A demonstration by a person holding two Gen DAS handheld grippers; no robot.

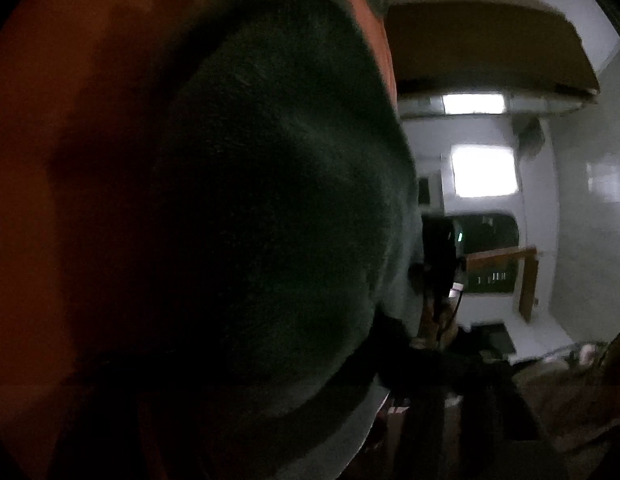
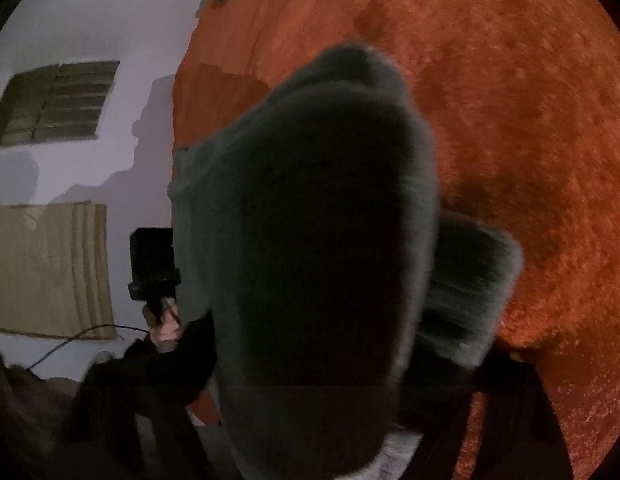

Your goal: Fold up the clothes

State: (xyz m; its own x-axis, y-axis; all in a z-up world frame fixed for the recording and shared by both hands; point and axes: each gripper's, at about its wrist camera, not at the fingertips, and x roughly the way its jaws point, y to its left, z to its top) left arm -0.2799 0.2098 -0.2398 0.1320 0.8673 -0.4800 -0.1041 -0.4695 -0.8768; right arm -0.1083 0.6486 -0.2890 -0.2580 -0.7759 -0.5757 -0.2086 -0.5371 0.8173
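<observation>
Grey-green fleece fills the left wrist view: the garment (image 1: 269, 208) hangs right against this camera, hiding its own fingers, so I cannot tell whether the left gripper is clenched or released; the right gripper (image 1: 440, 256) shows beyond the cloth's edge, orange blanket (image 1: 69, 140) behind. From the right wrist view the garment (image 2: 326, 240) drapes close ahead, long axis running away; the left gripper (image 2: 153, 264) sits beside it, apparently nearer; right jaws hidden, state unknowable.
</observation>
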